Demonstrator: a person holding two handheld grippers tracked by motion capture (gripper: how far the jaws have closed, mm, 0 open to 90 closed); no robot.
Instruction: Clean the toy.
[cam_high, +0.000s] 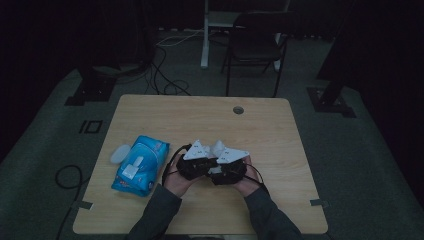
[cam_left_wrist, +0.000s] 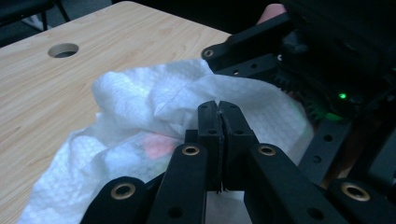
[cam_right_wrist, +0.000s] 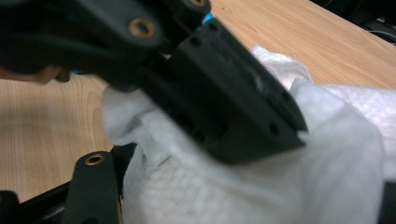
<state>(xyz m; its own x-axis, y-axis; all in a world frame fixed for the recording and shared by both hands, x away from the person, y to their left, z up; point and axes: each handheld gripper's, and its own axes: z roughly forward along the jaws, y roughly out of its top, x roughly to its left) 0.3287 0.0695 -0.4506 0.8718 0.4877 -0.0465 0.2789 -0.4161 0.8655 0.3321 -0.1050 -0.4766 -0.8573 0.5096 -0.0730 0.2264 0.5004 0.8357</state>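
From above, a crumpled white tissue (cam_high: 218, 148) sits between the left gripper (cam_high: 199, 159) and right gripper (cam_high: 227, 162) over the tabletop (cam_high: 260, 135), beside a blue wipes pack (cam_high: 140, 164) – contents hidden. Left gripper view: jaws pressed together, pinching the embossed tissue (cam_left_wrist: 140, 116). Right gripper view: tissue (cam_right_wrist: 261, 186) covers its jaws – grip unclear

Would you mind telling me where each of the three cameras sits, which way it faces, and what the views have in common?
High view: above the person's side, looking forward and down on the light wooden table; forearms, left gripper and right gripper show, beside a blue wet-wipe pack.
Left gripper view: rides the left gripper, facing its shut jaws pinching a crumpled white tissue.
Right gripper view: rides the right gripper, facing the tissue, the other gripper's black jaw close ahead.
Shared: both gripper views show the tissue and the table.
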